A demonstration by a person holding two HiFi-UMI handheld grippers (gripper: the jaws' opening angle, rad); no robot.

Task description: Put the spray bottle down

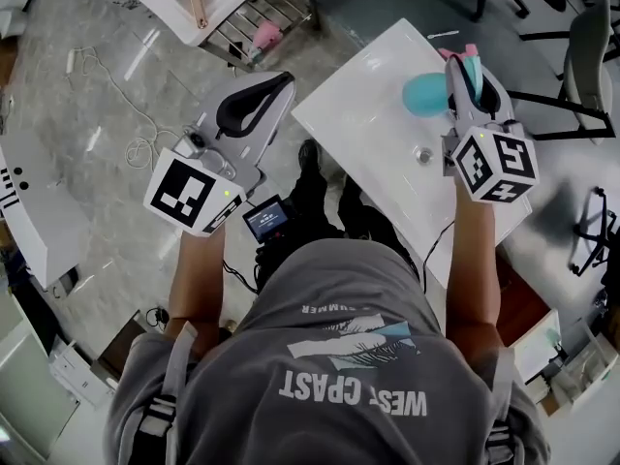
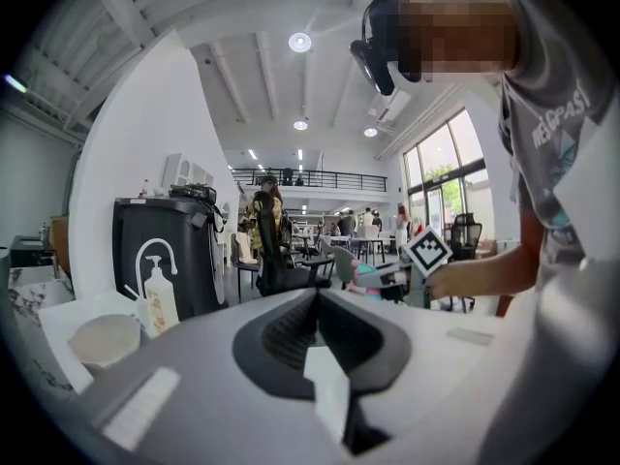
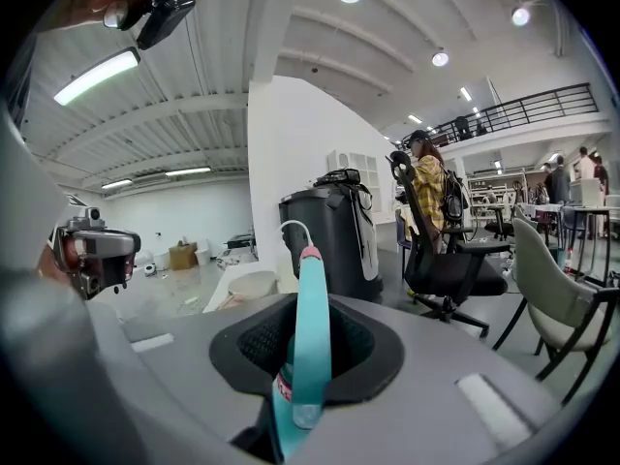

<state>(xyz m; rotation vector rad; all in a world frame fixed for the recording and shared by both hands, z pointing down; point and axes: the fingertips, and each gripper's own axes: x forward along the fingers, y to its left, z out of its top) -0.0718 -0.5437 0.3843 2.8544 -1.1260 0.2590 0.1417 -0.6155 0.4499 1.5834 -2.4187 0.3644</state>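
Note:
My right gripper [image 1: 466,74] is shut on the teal spray bottle [image 1: 423,95], which has a pink tip. It holds the bottle above the far part of the white table [image 1: 373,114]; whether the bottle touches the top I cannot tell. In the right gripper view the bottle's teal neck [image 3: 310,337] stands upright between the black pads [image 3: 254,342]. My left gripper [image 1: 281,83] hangs over the floor to the left of the table, shut with nothing in it. In the left gripper view its grey tips [image 2: 315,296] meet.
A small round fitting [image 1: 422,153] sits in the table top near the bottle. A metal rack [image 1: 263,17] stands beyond the left gripper, office chairs [image 1: 586,46] at the right. Cables [image 1: 116,95] lie on the marble floor.

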